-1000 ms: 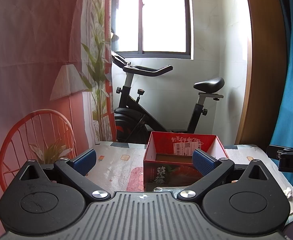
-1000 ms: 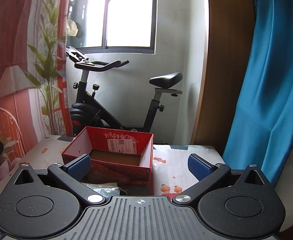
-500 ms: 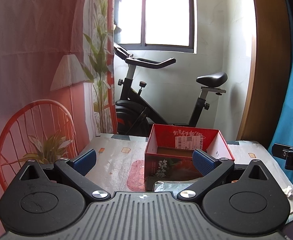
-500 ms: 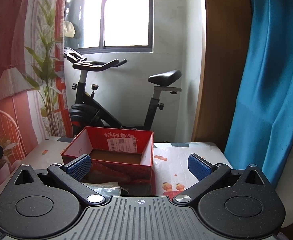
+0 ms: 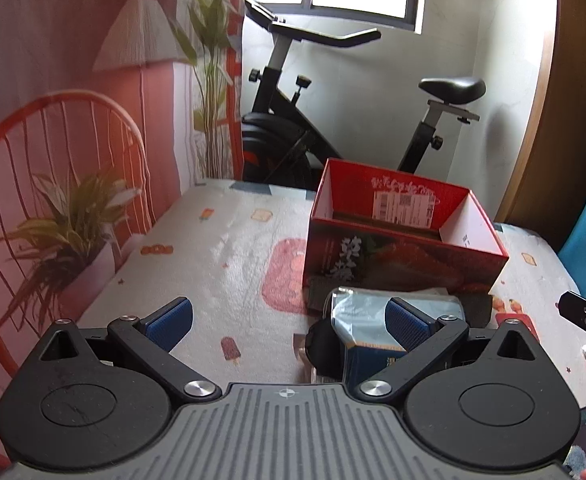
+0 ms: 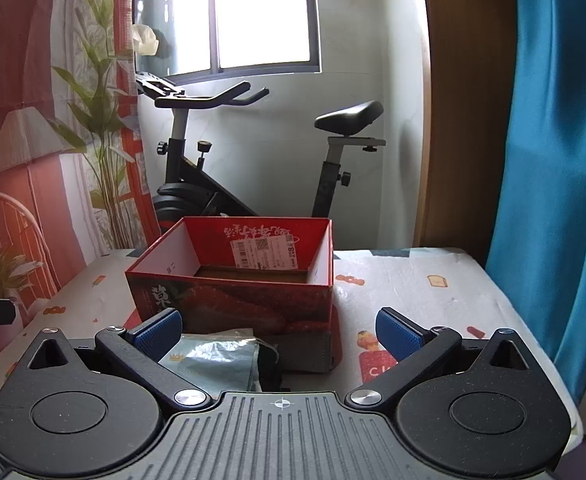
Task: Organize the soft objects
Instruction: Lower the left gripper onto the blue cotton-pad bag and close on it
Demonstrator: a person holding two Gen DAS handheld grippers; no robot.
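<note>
Both cameras have tipped downward since a second ago, so more tabletop shows. Left tongs and right tongs both hang wide apart, holding nothing. Shiny plastic packet lies just in front of the red box, on dark soft stuff.

An exercise bike stands beyond the table, a blue curtain beside it.

Glossy red cardboard box; crinkly shiny plastic packet; cloth-covered table.
</note>
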